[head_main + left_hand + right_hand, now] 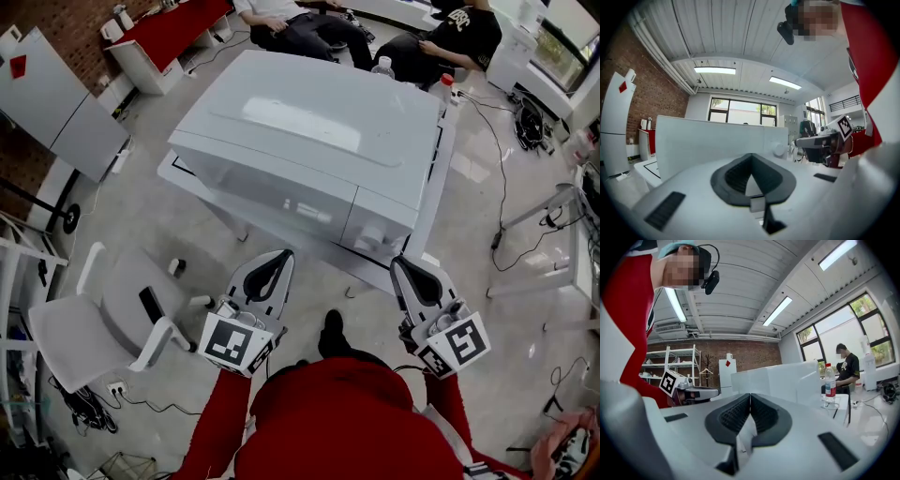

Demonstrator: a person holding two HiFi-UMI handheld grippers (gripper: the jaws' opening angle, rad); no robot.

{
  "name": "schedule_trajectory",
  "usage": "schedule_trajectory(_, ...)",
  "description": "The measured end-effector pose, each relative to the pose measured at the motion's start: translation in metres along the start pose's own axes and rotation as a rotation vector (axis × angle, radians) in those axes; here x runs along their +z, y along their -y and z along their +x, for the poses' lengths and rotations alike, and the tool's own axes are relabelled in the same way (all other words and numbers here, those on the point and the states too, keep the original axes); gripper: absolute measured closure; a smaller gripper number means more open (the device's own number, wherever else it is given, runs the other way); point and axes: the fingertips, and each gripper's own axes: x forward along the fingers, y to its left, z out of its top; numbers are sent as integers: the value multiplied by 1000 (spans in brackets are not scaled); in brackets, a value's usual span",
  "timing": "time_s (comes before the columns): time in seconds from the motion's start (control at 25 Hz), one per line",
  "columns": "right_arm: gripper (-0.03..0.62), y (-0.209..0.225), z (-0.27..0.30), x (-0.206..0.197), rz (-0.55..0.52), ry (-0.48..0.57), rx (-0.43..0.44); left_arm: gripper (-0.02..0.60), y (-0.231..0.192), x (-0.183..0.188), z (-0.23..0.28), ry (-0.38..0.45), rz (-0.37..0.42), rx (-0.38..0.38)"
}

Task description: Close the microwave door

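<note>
A white microwave (309,131) stands on a white table (441,178) in front of me, its front door (272,202) lying flush with the body and a round knob (372,236) at the front's right end. My left gripper (275,265) hovers just before the door, jaws shut with nothing between them. My right gripper (403,270) hangs below the knob corner, also shut and empty. In the left gripper view the left gripper (751,159) faces the microwave front (712,140), and the right gripper (820,140) shows beside it. In the right gripper view the right gripper (749,401) points past the microwave (778,376).
A white chair (103,319) with a black object (152,305) on its seat stands at my left. Two people sit beyond the table, near a water bottle (382,66). Cables (511,225) trail over the floor at right. A white cabinet (56,103) stands at far left.
</note>
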Motion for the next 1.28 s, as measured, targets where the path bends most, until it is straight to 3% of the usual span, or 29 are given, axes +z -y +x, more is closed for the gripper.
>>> schedule_trajectory(0.64, 582, -20, 10, -5, -35, -21, 45, 574, -13, -2, -27, 6, -30, 66)
schedule_trajectory(1.28, 582, -19, 10, -9, -28, -39, 17, 572, -16, -8, -30, -14, -29, 79)
